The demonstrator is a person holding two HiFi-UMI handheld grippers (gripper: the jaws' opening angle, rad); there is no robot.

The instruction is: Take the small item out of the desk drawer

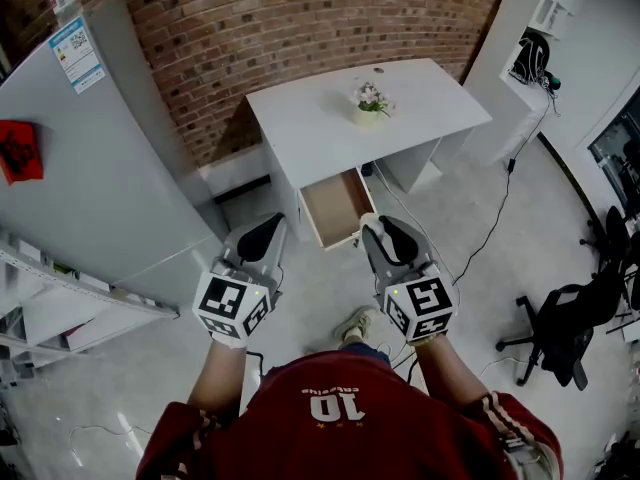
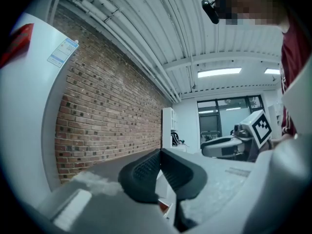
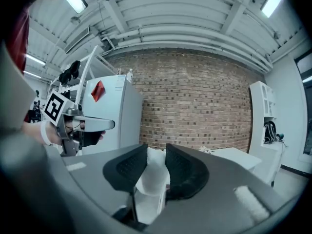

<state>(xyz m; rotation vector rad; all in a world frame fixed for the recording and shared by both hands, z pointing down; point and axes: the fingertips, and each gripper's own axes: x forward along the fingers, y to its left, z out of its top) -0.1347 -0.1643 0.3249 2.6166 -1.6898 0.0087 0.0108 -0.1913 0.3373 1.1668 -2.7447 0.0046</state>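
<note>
White small item (image 3: 152,179) sits clamped in R gripper (image 3: 156,151), held up well clear of the open drawer (image 1: 335,203) under the desk (image 1: 330,118). L gripper (image 2: 160,153) jaws pressed together, empty. Take-out step looks done; next prob. needs a spot to set it down.

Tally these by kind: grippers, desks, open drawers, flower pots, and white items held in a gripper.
Grippers: 2, left gripper and right gripper
desk: 1
open drawer: 1
flower pot: 1
white item, held: 1
Total: 6
</note>
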